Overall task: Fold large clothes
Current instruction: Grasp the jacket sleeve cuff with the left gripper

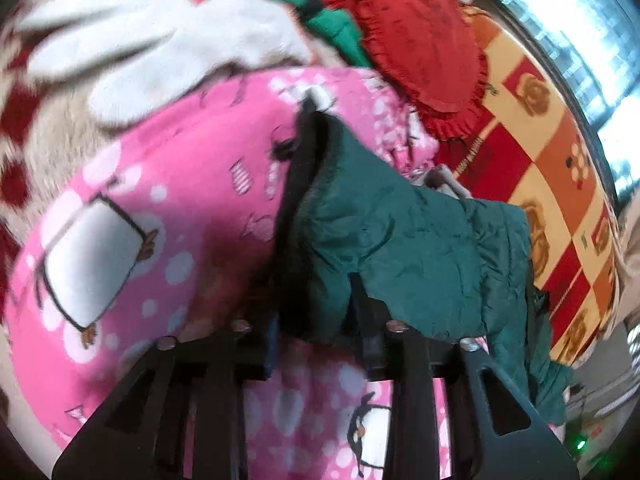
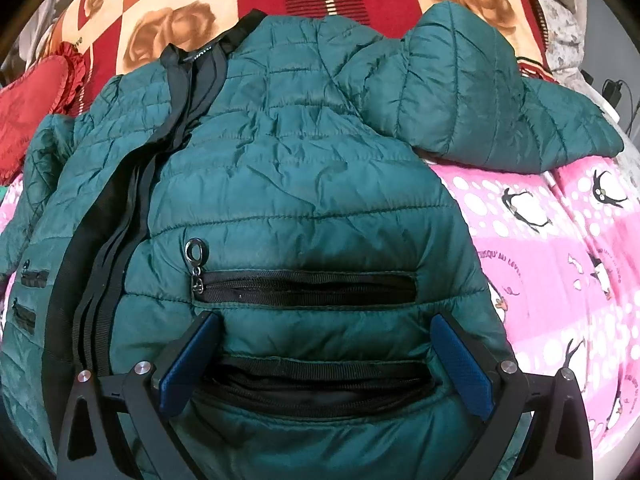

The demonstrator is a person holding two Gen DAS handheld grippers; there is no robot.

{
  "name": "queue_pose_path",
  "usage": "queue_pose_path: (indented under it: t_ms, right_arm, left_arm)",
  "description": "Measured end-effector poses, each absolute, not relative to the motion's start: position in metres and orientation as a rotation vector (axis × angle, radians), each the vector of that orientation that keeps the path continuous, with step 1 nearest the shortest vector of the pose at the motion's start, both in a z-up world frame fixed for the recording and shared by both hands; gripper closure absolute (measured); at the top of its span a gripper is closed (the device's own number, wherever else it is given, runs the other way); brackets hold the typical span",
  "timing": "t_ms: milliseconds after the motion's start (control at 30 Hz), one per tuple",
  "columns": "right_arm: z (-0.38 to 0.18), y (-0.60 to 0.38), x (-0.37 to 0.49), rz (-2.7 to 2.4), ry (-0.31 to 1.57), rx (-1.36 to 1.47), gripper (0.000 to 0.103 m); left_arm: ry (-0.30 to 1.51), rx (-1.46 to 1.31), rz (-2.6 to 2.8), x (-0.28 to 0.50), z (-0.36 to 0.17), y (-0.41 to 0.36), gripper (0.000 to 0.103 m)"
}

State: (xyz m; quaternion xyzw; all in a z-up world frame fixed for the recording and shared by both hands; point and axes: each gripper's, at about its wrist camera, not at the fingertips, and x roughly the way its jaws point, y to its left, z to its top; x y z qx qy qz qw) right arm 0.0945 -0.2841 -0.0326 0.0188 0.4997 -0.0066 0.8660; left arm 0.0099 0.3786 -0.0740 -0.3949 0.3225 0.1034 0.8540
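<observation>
A dark green quilted jacket (image 2: 288,184) with black zipper trim lies spread on a pink penguin-print blanket (image 2: 560,264). My right gripper (image 2: 324,364) is open, its blue pads (image 2: 192,364) straddling the jacket's lower edge below the black pocket zipper (image 2: 304,286). One sleeve (image 2: 472,108) lies folded across the upper right. In the left wrist view, my left gripper (image 1: 320,320) is shut on a fold of the green jacket (image 1: 408,240), which drapes over its fingers and hides the tips.
A red fringed cushion (image 1: 408,36) and a white plush toy (image 1: 132,44) lie beyond the pink blanket (image 1: 160,184). A red, orange and cream rose-patterned bedcover (image 2: 192,20) lies under everything. A window (image 1: 580,32) is at the right.
</observation>
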Motion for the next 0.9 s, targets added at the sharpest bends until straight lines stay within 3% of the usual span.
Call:
queue_pose_path:
  t_ms: [67, 200, 267, 300, 367, 700, 900]
  right_arm:
    - [-0.033, -0.283, 0.094, -0.015, 1.043, 0.034, 0.0]
    - [-0.033, -0.283, 0.093, -0.016, 1.038, 0.034, 0.0]
    - [-0.033, -0.284, 0.093, -0.015, 1.038, 0.034, 0.0]
    - [-0.033, -0.284, 0.093, -0.015, 1.038, 0.034, 0.0]
    - [-0.033, -0.284, 0.093, -0.014, 1.036, 0.035, 0.0]
    - [-0.01, -0.281, 0.089, 0.008, 0.952, 0.019, 0.0]
    - [-0.004, -0.285, 0.082, -0.003, 0.953, 0.028, 0.0]
  left_arm:
    - [0.662, -0.839, 0.211, 0.01, -0.077, 0.38, 0.067]
    - [0.648, -0.806, 0.177, 0.019, -0.076, 0.374, 0.045]
    - [0.663, -0.784, 0.183, 0.024, -0.071, 0.37, 0.046]
    - [0.661, -0.782, 0.177, 0.025, -0.069, 0.37, 0.054]
    - [0.648, -0.774, 0.208, 0.021, -0.061, 0.37, 0.086]
    - [0.477, -0.696, 0.261, -0.008, 0.012, 0.357, 0.086]
    - [0.44, -0.689, 0.071, 0.017, 0.049, 0.308, 0.086]
